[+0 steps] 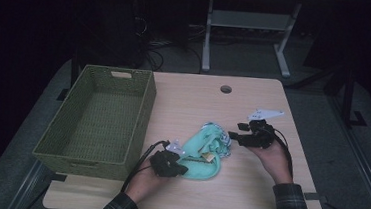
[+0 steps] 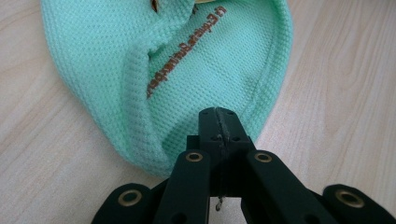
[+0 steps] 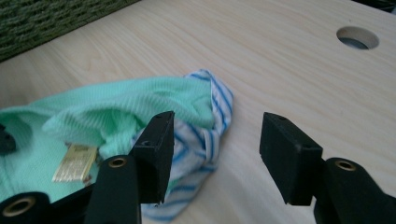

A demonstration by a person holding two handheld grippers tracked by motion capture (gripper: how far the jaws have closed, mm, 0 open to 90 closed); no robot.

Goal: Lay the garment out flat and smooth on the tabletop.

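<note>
While the wooden surface (image 1: 247, 189) carries a green woven basket (image 1: 99, 120) along its left side, a mint-green garment (image 2: 187, 70) with a blue-striped part lies crumpled near the middle, just right of the basket. The left tool (image 2: 218, 122) is clamped on the garment's near hem. The right tool (image 3: 215, 154) hangs above the striped edge, jaws apart with nothing between them.

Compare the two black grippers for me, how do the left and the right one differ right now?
The left gripper has its jaws shut on the edge of the mint green knit cloth; the right gripper has jaws apart with nothing between them. The left sits at the cloth's near end, the right hangs beside its blue-striped far end. Both are black, two-jawed and hand-held over the wooden table.
</note>
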